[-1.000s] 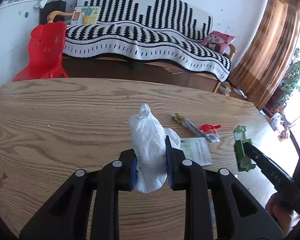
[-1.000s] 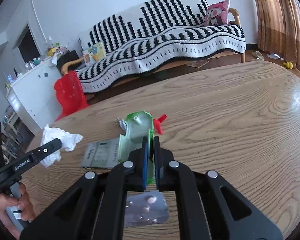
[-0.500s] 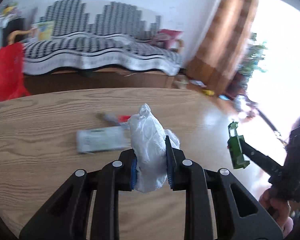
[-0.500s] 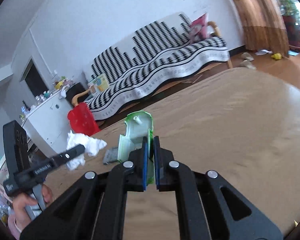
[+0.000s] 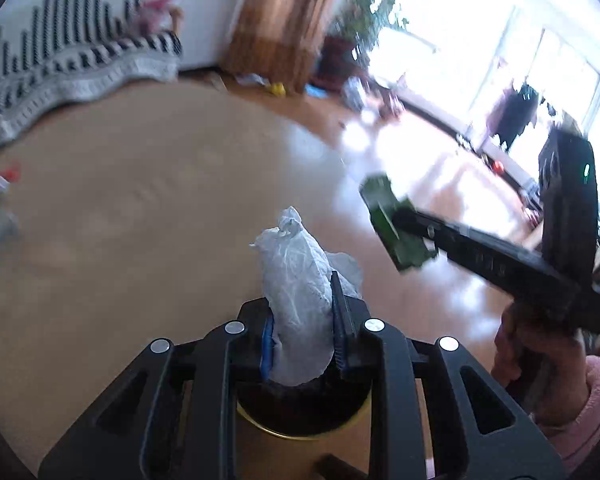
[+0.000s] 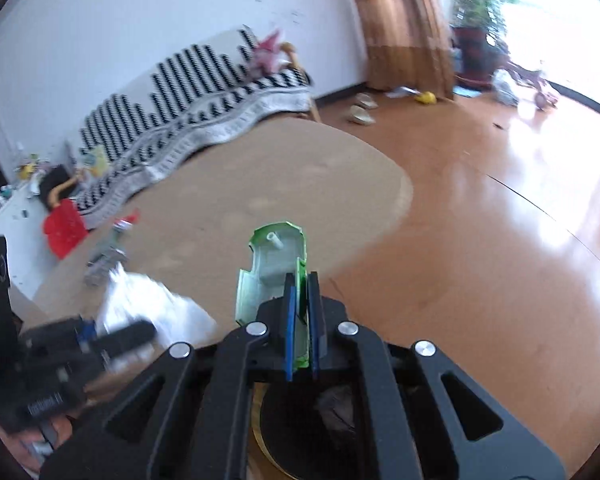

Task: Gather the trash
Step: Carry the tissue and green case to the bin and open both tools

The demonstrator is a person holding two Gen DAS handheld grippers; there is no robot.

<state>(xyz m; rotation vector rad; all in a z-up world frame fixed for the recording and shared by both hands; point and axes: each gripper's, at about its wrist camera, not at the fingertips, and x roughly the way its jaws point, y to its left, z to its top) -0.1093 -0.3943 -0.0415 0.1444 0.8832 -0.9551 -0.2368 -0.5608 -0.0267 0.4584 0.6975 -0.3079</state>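
Note:
My left gripper [image 5: 302, 320] is shut on a crumpled white tissue [image 5: 296, 280], held above a dark round bin with a gold rim [image 5: 300, 420]. My right gripper [image 6: 300, 316] is shut on a green plastic package [image 6: 274, 260], also above the bin [image 6: 300, 432]. The right gripper with the green package [image 5: 392, 226] shows in the left wrist view at right. The left gripper with the tissue [image 6: 152, 308] shows blurred in the right wrist view at lower left.
The oval wooden table [image 6: 260, 184] lies behind, with leftover wrappers [image 6: 112, 248] near its far left. A striped sofa [image 6: 188, 92], a red chair [image 6: 62, 228], a curtain [image 6: 404, 24] and shiny wooden floor [image 6: 520, 200] surround it.
Both grippers have swung right, away from the table, carrying the tissue and green package. The bin has come into view beneath them. The table items have slid to the left.

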